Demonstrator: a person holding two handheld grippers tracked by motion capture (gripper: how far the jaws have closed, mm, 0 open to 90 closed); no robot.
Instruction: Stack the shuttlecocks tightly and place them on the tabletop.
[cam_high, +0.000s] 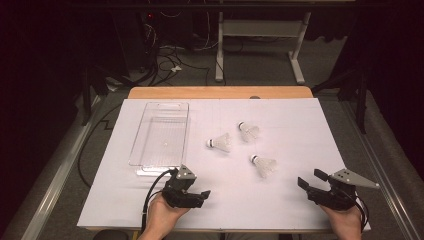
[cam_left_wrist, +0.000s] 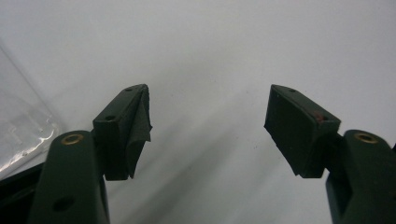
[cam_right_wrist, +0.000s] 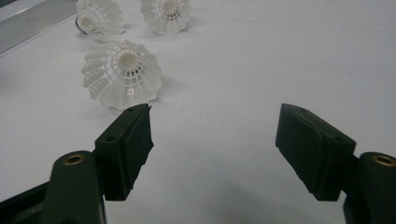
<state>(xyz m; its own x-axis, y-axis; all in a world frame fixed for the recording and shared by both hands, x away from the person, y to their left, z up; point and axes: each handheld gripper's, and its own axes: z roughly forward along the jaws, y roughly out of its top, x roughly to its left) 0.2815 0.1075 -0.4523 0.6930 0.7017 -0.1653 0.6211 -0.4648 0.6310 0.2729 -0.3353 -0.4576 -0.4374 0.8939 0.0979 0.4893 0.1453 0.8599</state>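
Observation:
Three white shuttlecocks lie on the white table top (cam_high: 280, 120): one at the middle (cam_high: 220, 143), one behind it to the right (cam_high: 248, 131), one nearer the front (cam_high: 263, 165). My left gripper (cam_high: 201, 194) rests near the front edge, just in front of the clear tray (cam_high: 161, 134); its jaws stand open (cam_left_wrist: 208, 121) over bare table. My right gripper (cam_high: 311, 179) sits at the front right, open (cam_right_wrist: 215, 135), with nothing between its jaws. The nearest shuttlecock (cam_right_wrist: 122, 74) lies just beyond its left jaw; the other two (cam_right_wrist: 99, 18) (cam_right_wrist: 166, 14) lie farther off.
The clear rectangular tray holds nothing and lies lengthwise at the left; its corner (cam_left_wrist: 18, 126) shows beside my left gripper. A wooden edge (cam_high: 220, 92) borders the table's far side. Cables and a desk frame (cam_high: 260, 45) stand on the floor beyond.

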